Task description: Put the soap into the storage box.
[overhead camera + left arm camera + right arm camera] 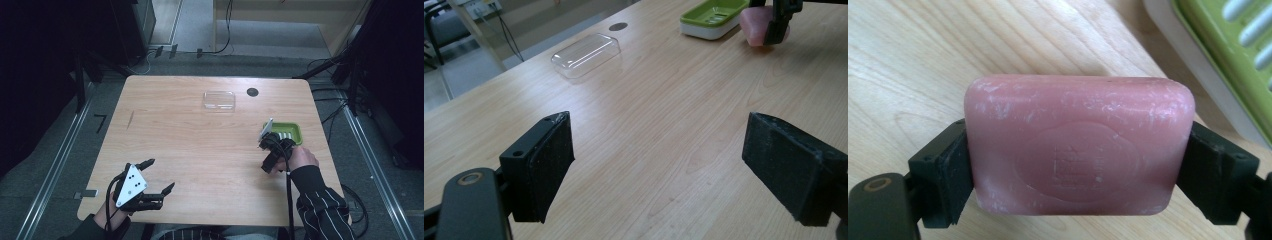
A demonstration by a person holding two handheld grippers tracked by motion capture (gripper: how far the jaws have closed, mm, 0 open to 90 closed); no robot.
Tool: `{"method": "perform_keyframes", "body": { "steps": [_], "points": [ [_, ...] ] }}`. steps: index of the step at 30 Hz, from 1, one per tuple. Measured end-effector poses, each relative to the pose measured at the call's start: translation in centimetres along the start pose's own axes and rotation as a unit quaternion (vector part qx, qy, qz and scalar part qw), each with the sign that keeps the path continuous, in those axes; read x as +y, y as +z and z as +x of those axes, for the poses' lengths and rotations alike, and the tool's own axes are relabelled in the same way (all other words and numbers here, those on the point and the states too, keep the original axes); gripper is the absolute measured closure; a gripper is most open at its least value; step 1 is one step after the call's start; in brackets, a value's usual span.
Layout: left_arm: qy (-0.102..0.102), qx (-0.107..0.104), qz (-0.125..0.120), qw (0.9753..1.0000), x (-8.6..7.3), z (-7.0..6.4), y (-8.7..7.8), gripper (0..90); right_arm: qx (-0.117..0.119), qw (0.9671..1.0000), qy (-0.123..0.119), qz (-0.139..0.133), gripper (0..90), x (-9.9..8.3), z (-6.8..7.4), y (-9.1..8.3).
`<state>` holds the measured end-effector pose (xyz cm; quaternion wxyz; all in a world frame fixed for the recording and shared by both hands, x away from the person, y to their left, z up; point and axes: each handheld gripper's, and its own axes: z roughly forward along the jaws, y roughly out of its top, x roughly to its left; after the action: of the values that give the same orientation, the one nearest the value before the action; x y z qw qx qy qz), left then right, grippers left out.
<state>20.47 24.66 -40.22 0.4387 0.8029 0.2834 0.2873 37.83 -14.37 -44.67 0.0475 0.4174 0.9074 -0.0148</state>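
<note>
A pink bar of soap sits lengthwise between the two black jaws of my right gripper, which is shut on it just above the wooden table. The green soap dish with its white base lies right beside the bar. In the high view my right gripper hovers at the near-left corner of the dish. My left gripper rests near the front left edge, jaws wide open with nothing between them. From the left gripper view, the soap hangs beside the dish.
A clear plastic lid lies at the back middle of the table, also seen as the lid in the left gripper view. A small black round hole sits just right of it. Cables run over the floor beyond the table.
</note>
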Motion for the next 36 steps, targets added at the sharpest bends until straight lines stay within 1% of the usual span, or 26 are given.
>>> {"method": "perform_keyframes", "body": {
  "steps": [1, 4, 5, 7, 9, 18, 19, 24, 29, 32, 33, 35, 36],
  "points": [
    [0.0, 0.0, 0.0, 1.0, 0.0, 0.0, 0.0, 14.0, -0.001, 1.0, 0.003, 0.004, 13.5, 0.0, -0.1, -0.1],
    [-0.001, 0.001, -0.001, 1.0, 0.0, 0.0, 0.0, 14.0, 0.001, 0.9999, 0.013, 0.001, 13.5, -0.2, -0.5, -0.2],
    [0.0, 0.001, 0.0, 1.0, 0.0, 0.0, 0.0, 14.0, 0.001, 0.9998, 0.02, 0.002, 13.5, -0.3, -0.8, -0.3],
    [0.0, 0.0, 0.0, 1.0, 0.0, 0.0, 0.0, 14.0, 0.001, 0.9998, 0.02, 0.002, 13.5, -0.3, -0.9, -0.3],
    [0.0, 0.0, 0.0, 1.0, 0.0, 0.0, 0.0, 14.0, 0.002, 0.9997, 0.026, 0.0, 13.5, -0.4, -1.1, -0.4],
    [0.0, 0.0, 0.0, 1.0, 0.0, 0.0, 0.0, 14.0, -0.007, 0.9991, 0.043, 0.001, 13.5, -0.5, -1.9, -0.8],
    [0.0, 0.0, 0.0, 1.0, 0.0, 0.0, 0.0, 14.0, -0.01, 0.9992, 0.04, 0.001, 13.5, -0.5, -2.0, -0.8],
    [0.0, 0.0, 0.0, 1.0, 0.0, 0.0, 0.0, 14.0, -0.013, 0.9983, 0.057, 0.0, 13.5, -0.5, -2.4, -1.0],
    [0.0, 0.0, 0.0, 1.0, 0.0, 0.0, 0.0, 14.0, -0.01, 0.998, 0.062, -0.005, 13.5, -0.4, -2.8, -1.2],
    [-0.001, 0.0, 0.0, 1.0, 0.0, -0.1, 0.0, 14.0, -0.01, 0.9976, 0.068, -0.008, 13.5, -0.3, -3.1, -1.3],
    [-0.001, 0.0, 0.0, 1.0, 0.0, -0.1, 0.1, 14.0, -0.009, 0.9971, 0.074, -0.011, 13.5, -0.2, -3.3, -1.4],
    [-0.001, 0.0, -0.001, 1.0, 0.0, -0.1, 0.1, 14.0, -0.01, 0.9972, 0.073, -0.01, 13.5, -0.2, -3.5, -1.4],
    [-0.002, 0.0, -0.001, 1.0, 0.0, -0.1, 0.1, 14.0, -0.008, 0.9968, 0.078, -0.012, 13.5, -0.1, -3.6, -1.4]
  ]
}}
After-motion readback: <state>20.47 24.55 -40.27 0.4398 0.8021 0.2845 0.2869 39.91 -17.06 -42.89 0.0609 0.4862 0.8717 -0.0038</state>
